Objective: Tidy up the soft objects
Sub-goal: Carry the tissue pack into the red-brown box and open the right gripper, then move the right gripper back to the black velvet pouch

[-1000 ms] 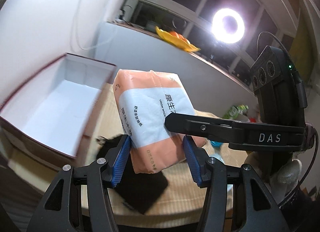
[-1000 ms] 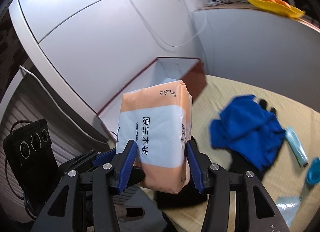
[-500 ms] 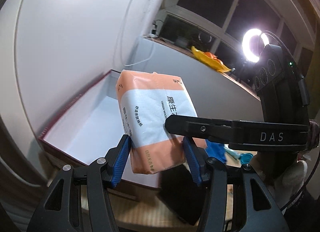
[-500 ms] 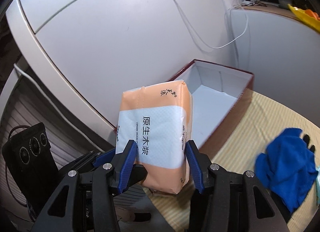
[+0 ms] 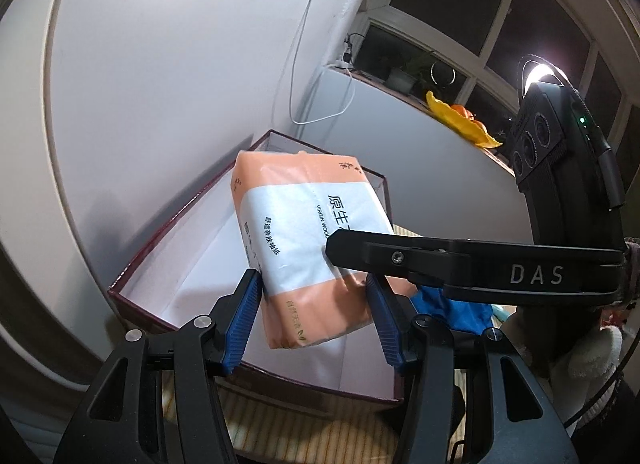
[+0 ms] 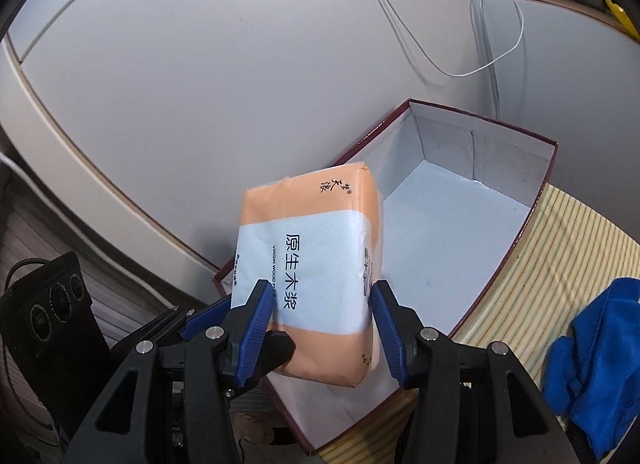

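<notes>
An orange and white tissue pack hangs in the air over the near end of an open dark-red box with a white inside. My left gripper is shut on the pack's lower end, blue pads on both sides. The right gripper's black finger crosses in from the right and presses the pack's face. In the right wrist view my right gripper is shut on the same pack, the left gripper's blue pad shows at lower left, and the box lies behind.
The box sits on a striped mat against a white wall. A blue cloth lies on the mat to the right. A white cable hangs down the wall. A yellow dish sits on the ledge, and a gloved hand is at lower right.
Both grippers carried the pack across the mat to the box, which now lies right under it. The blue cloth has slid off to the right edge. The grip on the pack is unchanged.
</notes>
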Tool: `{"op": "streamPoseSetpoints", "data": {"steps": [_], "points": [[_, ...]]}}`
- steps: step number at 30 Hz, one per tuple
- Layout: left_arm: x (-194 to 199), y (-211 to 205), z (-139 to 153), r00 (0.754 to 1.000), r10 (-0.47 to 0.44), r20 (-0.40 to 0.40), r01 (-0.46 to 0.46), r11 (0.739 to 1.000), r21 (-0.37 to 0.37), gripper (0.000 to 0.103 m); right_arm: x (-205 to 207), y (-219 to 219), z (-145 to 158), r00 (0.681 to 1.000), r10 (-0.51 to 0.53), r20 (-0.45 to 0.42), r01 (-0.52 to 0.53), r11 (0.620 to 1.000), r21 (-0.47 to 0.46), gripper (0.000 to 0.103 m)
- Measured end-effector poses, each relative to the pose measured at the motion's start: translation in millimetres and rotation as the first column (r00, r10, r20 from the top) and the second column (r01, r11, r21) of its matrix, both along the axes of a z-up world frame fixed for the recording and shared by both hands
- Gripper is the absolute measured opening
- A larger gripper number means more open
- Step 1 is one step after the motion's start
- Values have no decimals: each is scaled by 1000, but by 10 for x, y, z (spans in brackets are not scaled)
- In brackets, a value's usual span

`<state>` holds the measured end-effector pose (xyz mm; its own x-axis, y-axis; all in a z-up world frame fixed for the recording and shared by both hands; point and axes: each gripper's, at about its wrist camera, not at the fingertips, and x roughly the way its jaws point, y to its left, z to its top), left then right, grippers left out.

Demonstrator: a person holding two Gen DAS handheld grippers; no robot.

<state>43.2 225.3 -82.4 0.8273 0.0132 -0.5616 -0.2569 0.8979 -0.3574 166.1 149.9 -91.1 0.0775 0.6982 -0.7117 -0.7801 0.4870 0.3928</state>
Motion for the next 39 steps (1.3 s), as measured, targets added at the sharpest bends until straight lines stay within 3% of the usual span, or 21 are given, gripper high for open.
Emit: {"op": "streamPoseSetpoints", "data": {"steps": [3, 7, 19, 32, 39], "points": [[-10, -4, -12, 1000, 7, -7, -7, 1000, 11, 52, 25, -1, -20, 1000, -2, 0, 2, 1000, -3, 50], [-21, -25, -4, 999, 37, -15, -36, 999, 39, 52, 30, -24, -13, 1000, -17, 21, 17, 1000, -17, 60], [-136, -49, 51, 999, 44, -2, -44, 999, 25, 52, 81, -311, 112, 998, -53, 43, 53, 999, -3, 60], [-435, -383, 145, 999, -1, 33, 0, 1000, 10, 55, -2, -1222, 214, 982, -109, 153, 114, 993, -28, 65], [-500, -674, 55, 998, -64, 4, 64, 998, -10, 55, -56, -1853, 348, 970, -144, 193, 148, 989, -5, 65]]}}
